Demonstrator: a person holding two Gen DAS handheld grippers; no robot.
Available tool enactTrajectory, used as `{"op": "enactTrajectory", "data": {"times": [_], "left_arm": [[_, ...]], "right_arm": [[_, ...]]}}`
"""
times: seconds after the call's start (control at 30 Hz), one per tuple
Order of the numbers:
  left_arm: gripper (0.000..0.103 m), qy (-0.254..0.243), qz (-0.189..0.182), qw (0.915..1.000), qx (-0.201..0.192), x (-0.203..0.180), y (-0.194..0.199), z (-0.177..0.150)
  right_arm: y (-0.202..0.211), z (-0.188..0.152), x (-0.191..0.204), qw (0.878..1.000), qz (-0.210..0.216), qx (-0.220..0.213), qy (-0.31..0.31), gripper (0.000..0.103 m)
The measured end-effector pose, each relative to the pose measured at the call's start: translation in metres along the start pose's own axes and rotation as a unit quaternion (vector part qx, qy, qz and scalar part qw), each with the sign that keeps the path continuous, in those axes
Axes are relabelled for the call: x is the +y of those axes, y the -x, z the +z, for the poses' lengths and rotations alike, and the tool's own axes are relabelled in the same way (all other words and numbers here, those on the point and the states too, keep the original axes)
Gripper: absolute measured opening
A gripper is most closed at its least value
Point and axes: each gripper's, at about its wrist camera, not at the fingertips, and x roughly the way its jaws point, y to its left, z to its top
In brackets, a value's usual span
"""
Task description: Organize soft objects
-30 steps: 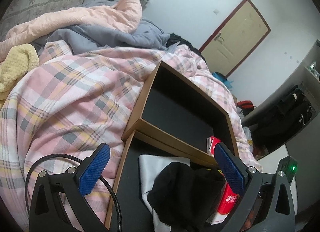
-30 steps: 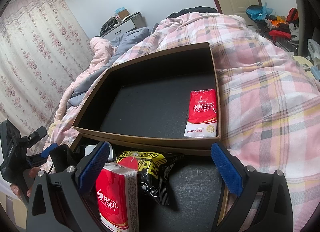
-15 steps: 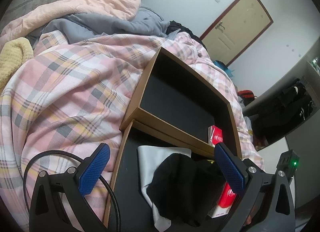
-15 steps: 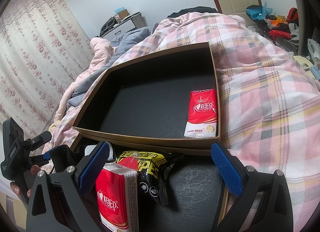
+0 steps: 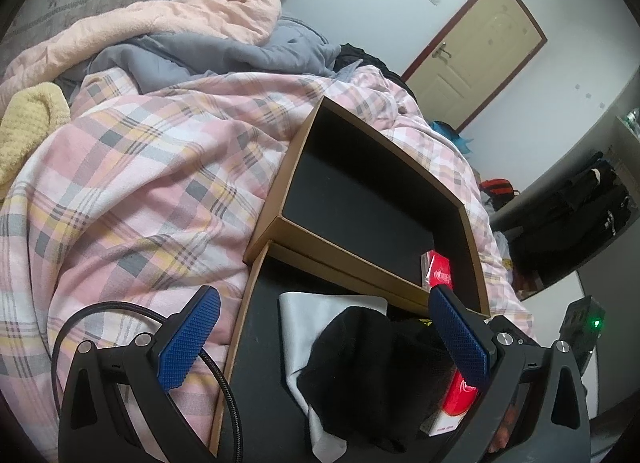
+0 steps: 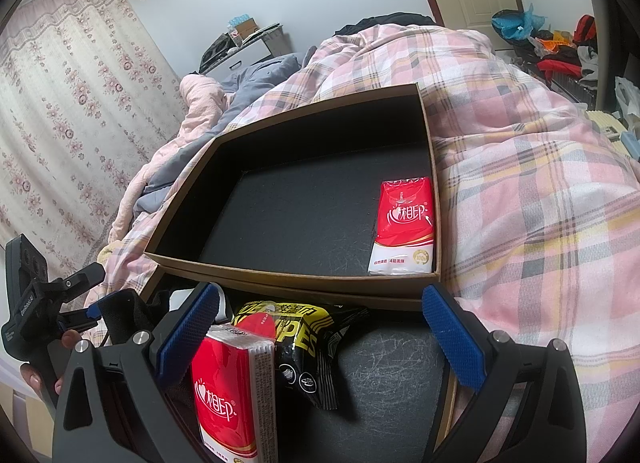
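Observation:
Two brown boxes with black insides sit end to end on the bed. The far box (image 6: pixel 428 131) holds one red tissue pack (image 6: pixel 404 223) in its right corner. The near box (image 5: pixel 236 339) holds a black soft cloth (image 5: pixel 360 367) on a grey-white cloth (image 5: pixel 296 315), a second red tissue pack (image 6: pixel 228 395) and a black-and-yellow snack bag (image 6: pixel 304 347). My left gripper (image 5: pixel 324 339) is open above the black cloth. My right gripper (image 6: pixel 320 339) is open over the snack bag, its left finger beside the upright tissue pack.
A pink plaid quilt (image 5: pixel 132 191) covers the bed around the boxes. A pink and grey duvet (image 5: pixel 188 27) and a yellow blanket (image 5: pixel 28 131) lie at the far end. A door (image 5: pixel 476 51), hanging dark clothes (image 5: pixel 576 211) and floor clutter (image 6: pixel 548 43) stand beyond.
The left wrist view has swung slightly, dipping then rising, and stays over the black cloth. The right gripper has not moved.

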Motion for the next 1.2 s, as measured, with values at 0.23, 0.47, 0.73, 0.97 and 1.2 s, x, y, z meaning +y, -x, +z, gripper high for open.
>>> {"op": "enactTrajectory", "data": {"times": [0.23, 0.47, 0.73, 0.97, 1.2], "left_arm": [[0.103, -0.024, 0.013, 0.9994, -0.019, -0.009, 0.009, -0.003], [0.103, -0.073, 0.040, 0.9948, -0.059, -0.028, 0.023, -0.009], [0.103, -0.167, 0.081, 0.9765, -0.109, -0.054, 0.034, -0.022], [0.103, -0.210, 0.099, 0.9652, -0.121, -0.064, 0.034, -0.029], [0.103, -0.206, 0.097, 0.9669, -0.115, -0.063, 0.033, -0.029]], "right_arm": [[0.006, 0.013, -0.002, 1.000, 0.023, 0.003, -0.017, 0.101], [-0.007, 0.048, 0.021, 0.997, -0.043, 0.049, 0.039, 0.101], [-0.055, 0.067, 0.033, 0.974, -0.139, 0.151, 0.092, 0.101], [-0.091, 0.069, 0.025, 0.957, -0.162, 0.219, 0.100, 0.101], [-0.102, 0.072, 0.020, 0.951, -0.172, 0.240, 0.095, 0.101]]}}
